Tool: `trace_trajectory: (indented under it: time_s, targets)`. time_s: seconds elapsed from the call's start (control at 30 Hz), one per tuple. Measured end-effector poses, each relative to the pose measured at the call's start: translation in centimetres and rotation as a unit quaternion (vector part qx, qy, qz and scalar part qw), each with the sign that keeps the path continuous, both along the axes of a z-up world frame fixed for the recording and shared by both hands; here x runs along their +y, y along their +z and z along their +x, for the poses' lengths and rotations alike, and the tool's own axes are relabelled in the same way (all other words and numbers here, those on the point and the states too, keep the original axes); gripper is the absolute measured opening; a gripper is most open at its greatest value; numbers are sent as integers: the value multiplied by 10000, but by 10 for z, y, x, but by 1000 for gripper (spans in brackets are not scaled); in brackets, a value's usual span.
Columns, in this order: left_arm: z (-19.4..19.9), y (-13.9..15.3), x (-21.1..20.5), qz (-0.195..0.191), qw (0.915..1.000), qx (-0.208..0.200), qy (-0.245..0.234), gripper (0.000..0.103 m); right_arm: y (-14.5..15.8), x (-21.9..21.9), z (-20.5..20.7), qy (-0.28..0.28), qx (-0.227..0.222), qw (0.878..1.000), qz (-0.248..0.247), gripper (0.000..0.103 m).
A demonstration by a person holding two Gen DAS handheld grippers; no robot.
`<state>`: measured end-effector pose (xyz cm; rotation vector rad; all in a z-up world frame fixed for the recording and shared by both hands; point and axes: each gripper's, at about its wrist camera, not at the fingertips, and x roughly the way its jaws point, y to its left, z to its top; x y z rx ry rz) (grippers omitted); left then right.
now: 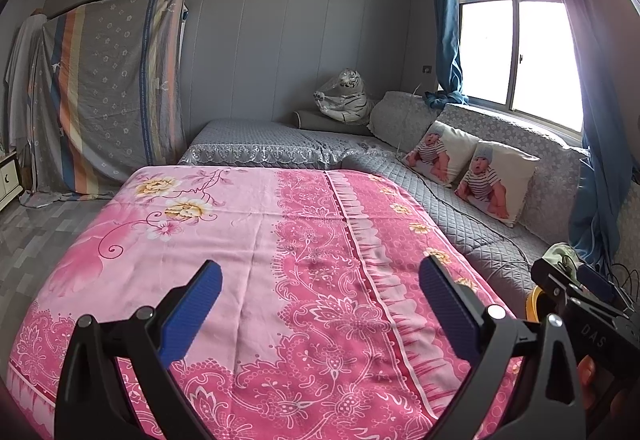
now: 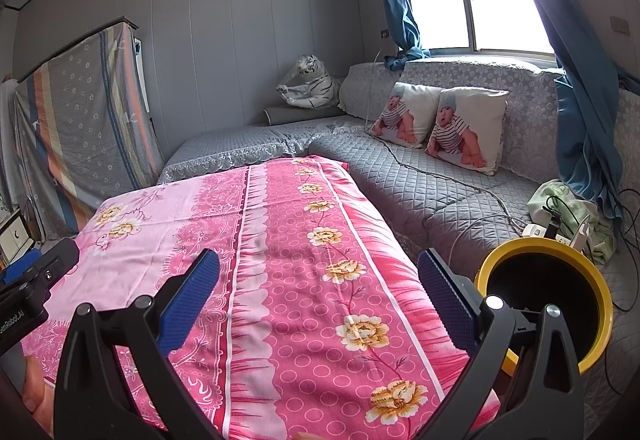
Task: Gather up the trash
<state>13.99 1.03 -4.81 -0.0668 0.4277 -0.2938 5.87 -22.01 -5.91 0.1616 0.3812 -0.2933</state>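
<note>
Both grippers, left (image 1: 320, 300) and right (image 2: 318, 296), are held spread and empty over the pink cloth (image 2: 304, 240); no trash is seen, so the surface should be scanned before the bin (image 2: 600, 304) is approached.

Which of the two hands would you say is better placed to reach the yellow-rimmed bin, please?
The right. The round yellow-rimmed bin sits just beyond the right tongs, beside their right finger. From the left tongs, only a sliver of its rim shows, behind the other tool. Both are open and empty.
</note>
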Motion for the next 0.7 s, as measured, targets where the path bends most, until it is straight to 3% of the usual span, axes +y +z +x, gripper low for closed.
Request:
trace_trajectory:
  time_s: [0.7]
  targets:
    - [4, -2, 0, -43, 9999, 73, -76, 95, -1, -1, 1, 6, 35, 10000, 31, 95]
